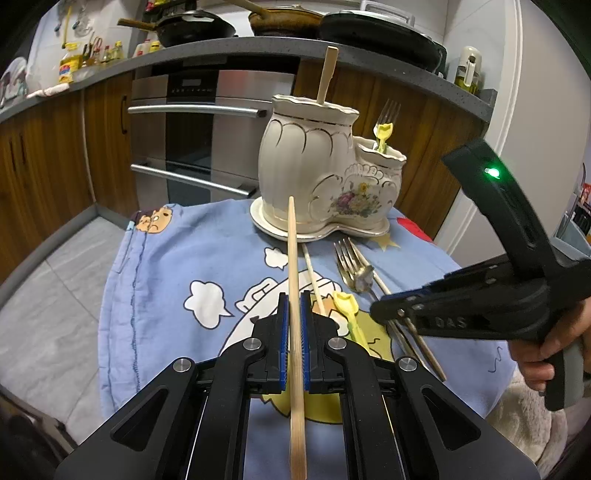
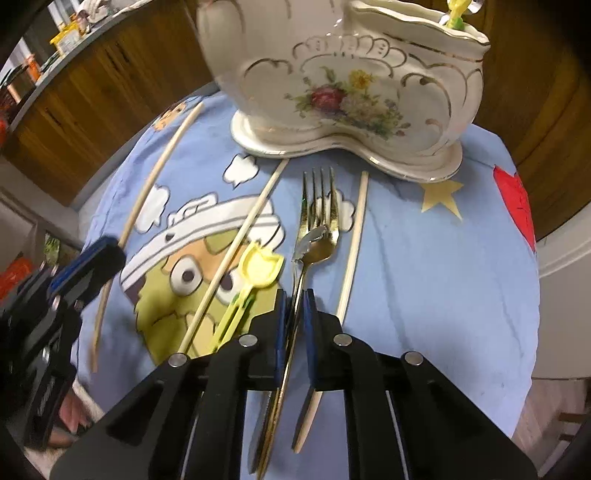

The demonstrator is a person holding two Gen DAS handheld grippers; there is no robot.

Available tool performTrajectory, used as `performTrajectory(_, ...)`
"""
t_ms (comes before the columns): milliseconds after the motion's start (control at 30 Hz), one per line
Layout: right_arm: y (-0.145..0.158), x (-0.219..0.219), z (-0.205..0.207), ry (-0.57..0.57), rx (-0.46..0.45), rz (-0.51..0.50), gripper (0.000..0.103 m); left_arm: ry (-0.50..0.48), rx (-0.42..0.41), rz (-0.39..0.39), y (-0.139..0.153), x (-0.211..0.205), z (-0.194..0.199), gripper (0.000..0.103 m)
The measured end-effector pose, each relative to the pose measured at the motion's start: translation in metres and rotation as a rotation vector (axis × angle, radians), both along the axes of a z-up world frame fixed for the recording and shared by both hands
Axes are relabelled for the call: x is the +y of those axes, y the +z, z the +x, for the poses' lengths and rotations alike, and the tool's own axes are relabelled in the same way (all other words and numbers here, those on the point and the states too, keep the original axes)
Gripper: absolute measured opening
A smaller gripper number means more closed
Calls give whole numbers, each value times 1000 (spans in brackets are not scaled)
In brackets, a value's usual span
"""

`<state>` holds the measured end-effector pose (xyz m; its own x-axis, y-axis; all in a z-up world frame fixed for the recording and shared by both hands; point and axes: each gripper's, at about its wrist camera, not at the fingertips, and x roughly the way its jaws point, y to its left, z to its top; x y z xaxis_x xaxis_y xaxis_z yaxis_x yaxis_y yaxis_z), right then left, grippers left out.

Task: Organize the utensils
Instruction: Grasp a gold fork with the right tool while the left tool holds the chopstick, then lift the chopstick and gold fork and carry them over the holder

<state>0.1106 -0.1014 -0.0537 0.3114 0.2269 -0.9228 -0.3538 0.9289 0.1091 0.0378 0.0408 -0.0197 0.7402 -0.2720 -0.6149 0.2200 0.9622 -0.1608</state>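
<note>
My left gripper (image 1: pixel 294 295) is shut on a wooden chopstick (image 1: pixel 294 266), held above the cloth and pointing at the cream ceramic utensil holder (image 1: pixel 317 173). The holder's tall pot has one chopstick (image 1: pixel 327 74) in it; its small pot has a fork and a yellow spoon (image 1: pixel 383 134). My right gripper (image 2: pixel 294 295) is shut on the handle of a gold fork (image 2: pixel 319 221), low over the cloth. Two chopsticks (image 2: pixel 242 251) (image 2: pixel 352 247) and a yellow plastic spoon (image 2: pixel 258 269) lie beside the fork. The right gripper also shows in the left wrist view (image 1: pixel 384 312).
A blue cartoon cloth (image 2: pixel 424 277) covers the small round table. The holder (image 2: pixel 351 92) stands at its far edge. Wooden cabinets (image 1: pixel 55 158), an oven (image 1: pixel 192 129) and a counter with pans (image 1: pixel 195 27) lie behind. Grey floor tiles (image 1: pixel 55 295) are at left.
</note>
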Motion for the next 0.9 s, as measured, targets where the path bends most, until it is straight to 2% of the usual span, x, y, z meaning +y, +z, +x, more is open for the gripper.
performTrajectory(400, 20, -30, -23, 37, -59, 26, 6, -1, 3, 11, -1, -1, 0, 6)
performTrajectory(533, 27, -54, -17, -30, -103, 26, 5, 0, 5, 14, -2, -1, 1, 6)
performTrajectory(900, 1, -73, 5, -62, -69, 8, 6, -4, 15, 23, -5, -2, 3, 6)
